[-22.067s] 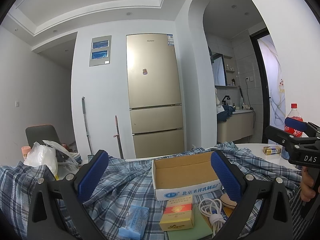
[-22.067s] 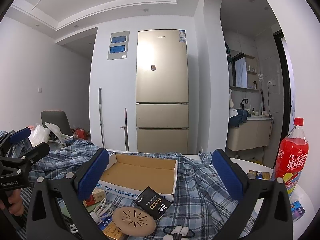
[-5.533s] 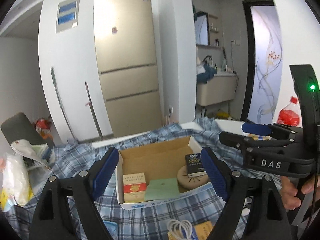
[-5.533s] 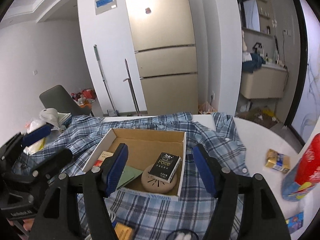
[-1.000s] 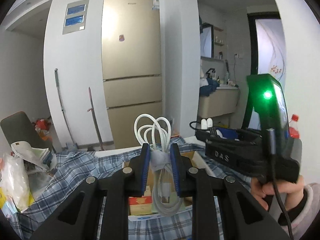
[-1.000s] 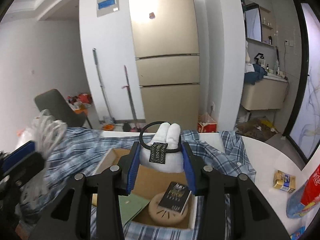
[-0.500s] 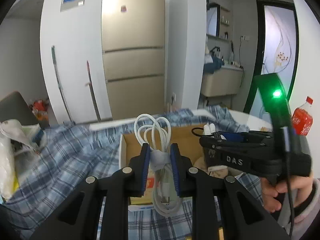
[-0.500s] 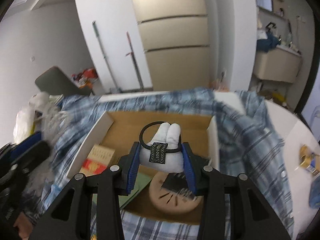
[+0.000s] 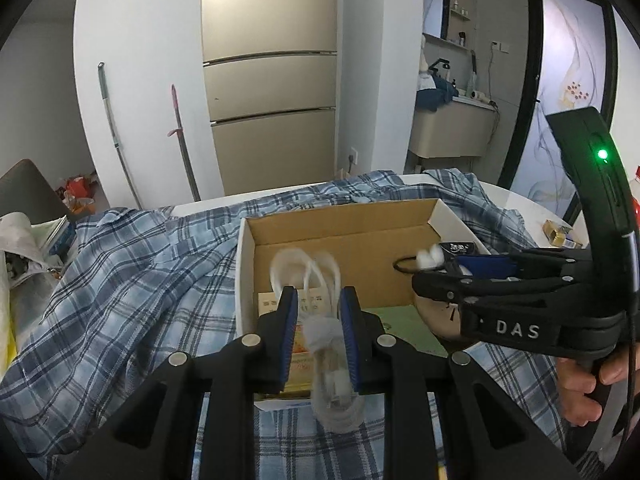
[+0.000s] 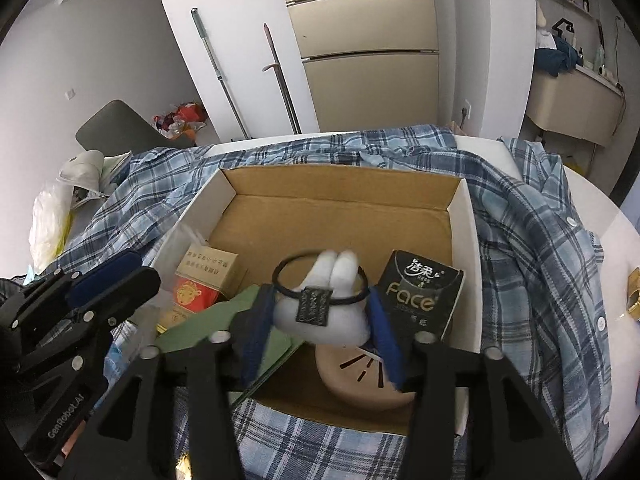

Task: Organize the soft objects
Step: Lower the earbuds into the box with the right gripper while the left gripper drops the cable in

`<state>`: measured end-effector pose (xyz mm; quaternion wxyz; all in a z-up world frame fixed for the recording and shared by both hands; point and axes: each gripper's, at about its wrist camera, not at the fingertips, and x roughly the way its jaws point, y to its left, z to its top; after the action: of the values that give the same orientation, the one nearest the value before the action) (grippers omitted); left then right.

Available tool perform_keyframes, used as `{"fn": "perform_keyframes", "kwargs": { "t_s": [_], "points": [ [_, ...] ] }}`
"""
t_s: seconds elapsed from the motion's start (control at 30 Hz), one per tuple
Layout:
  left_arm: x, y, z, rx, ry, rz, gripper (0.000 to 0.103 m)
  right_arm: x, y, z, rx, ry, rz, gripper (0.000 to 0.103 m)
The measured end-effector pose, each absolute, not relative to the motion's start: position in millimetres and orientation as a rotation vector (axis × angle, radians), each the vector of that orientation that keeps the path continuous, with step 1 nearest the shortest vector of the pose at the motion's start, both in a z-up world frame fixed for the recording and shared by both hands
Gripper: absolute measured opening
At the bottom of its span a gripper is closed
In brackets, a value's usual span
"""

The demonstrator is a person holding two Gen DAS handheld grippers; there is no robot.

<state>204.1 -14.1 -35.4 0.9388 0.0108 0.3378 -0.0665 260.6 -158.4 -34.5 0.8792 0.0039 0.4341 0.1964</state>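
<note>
My left gripper [image 9: 318, 294] is shut on a coiled white cable [image 9: 340, 404], which hangs blurred over the near left end of the open cardboard box [image 9: 340, 224]. My right gripper [image 10: 318, 296] is low over the box [image 10: 460, 208], and its jaws are opening. A white plush hair tie [image 10: 320, 320] with a black band and tag still sits between them, just above a round beige disc [image 10: 360, 384]; the blurred pads are just coming off its sides. From the left wrist, the right gripper [image 9: 452, 268] shows side-on with the hair tie [image 9: 428, 258] at its tip.
The box also holds a red and gold carton [image 10: 200, 284], a green card [image 10: 208, 332] and a black "Face" pack [image 10: 420, 296]. It stands on a blue plaid shirt [image 10: 540, 260] spread over a white table. A plastic bag [image 10: 48, 224] lies far left, a small yellow pack [image 10: 634, 292] far right.
Both grippers have sunk toward the box and tipped further down. The right jaws have started to part around the hair tie. The left still clamps the cable.
</note>
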Motion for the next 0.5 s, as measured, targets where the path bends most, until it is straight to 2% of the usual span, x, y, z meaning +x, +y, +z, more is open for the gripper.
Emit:
{"fn": "perform_keyframes", "kwargs": {
  "t_s": [0.03,0.27,0.4,0.5],
  "points": [
    [204,-13,-35,0.017,0.687,-0.135,0.024,260,-159,-32,0.003,0.894,0.401,0.066],
    [195,-4,-20,-0.013,0.634,-0.099,0.051,254,-161,-15,-0.024,0.833,0.384,0.067],
    [185,-3,-5,-0.012,0.598,-0.091,0.053,249,-162,-3,-0.038,0.809,0.368,0.067],
    [174,-2,10,-0.014,0.561,-0.089,0.060,240,-162,9,-0.038,0.794,0.373,0.067]
  ]
}}
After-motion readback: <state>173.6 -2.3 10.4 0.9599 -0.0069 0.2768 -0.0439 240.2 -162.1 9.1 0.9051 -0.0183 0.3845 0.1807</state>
